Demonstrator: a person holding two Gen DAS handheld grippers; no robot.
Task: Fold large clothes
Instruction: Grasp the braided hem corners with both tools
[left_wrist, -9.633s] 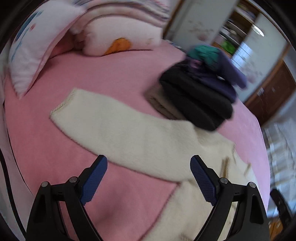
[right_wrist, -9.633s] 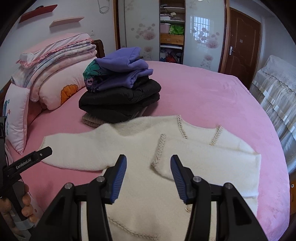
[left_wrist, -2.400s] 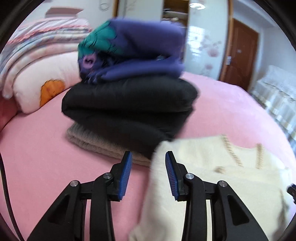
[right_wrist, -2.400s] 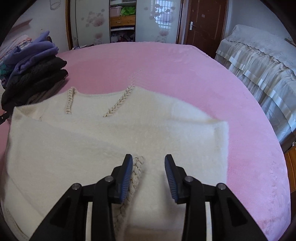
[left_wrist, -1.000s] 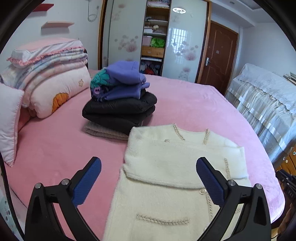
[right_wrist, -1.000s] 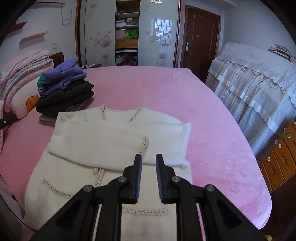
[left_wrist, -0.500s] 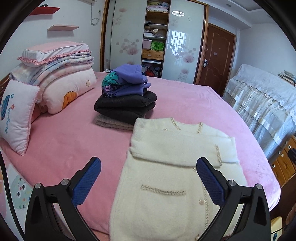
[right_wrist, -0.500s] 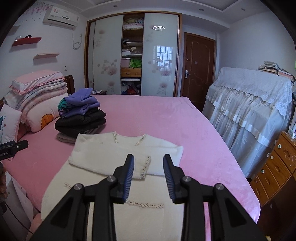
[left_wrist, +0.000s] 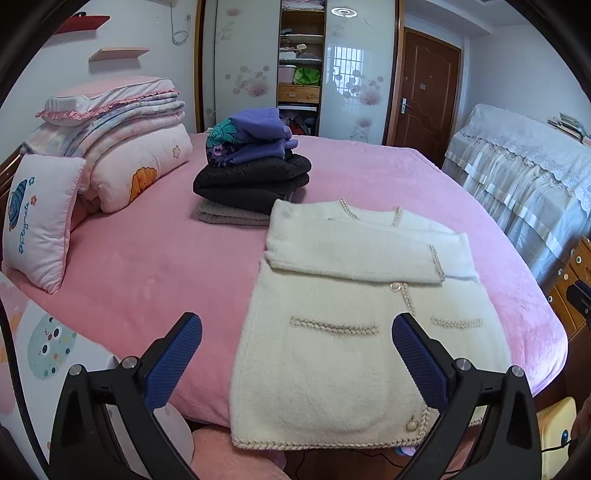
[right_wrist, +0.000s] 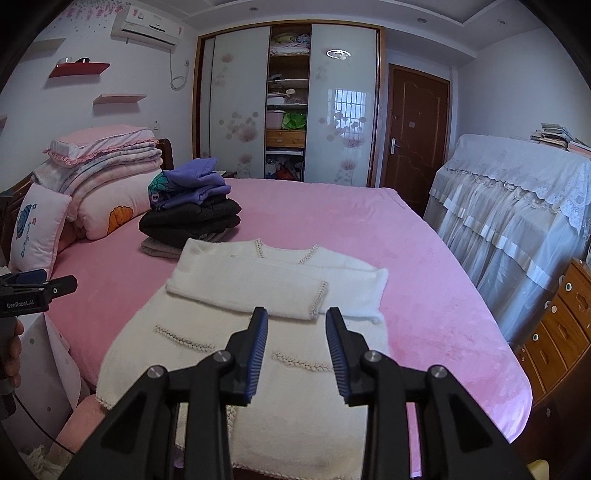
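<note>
A cream knit cardigan lies flat on the pink bed, both sleeves folded across its chest; its hem hangs over the near bed edge. It also shows in the right wrist view. My left gripper is wide open and empty, held above and before the hem. My right gripper is open and empty, above the cardigan's lower half. The left gripper's tip shows at the left edge of the right wrist view.
A stack of folded clothes, purple on black on grey, sits behind the cardigan's left shoulder. Pillows and quilts are piled at the bed's head. A cloth-covered cabinet and wooden drawers stand right of the bed.
Both grippers have pulled back and up from the cardigan, so more of the bed and room shows. The right gripper has opened a little wider.
</note>
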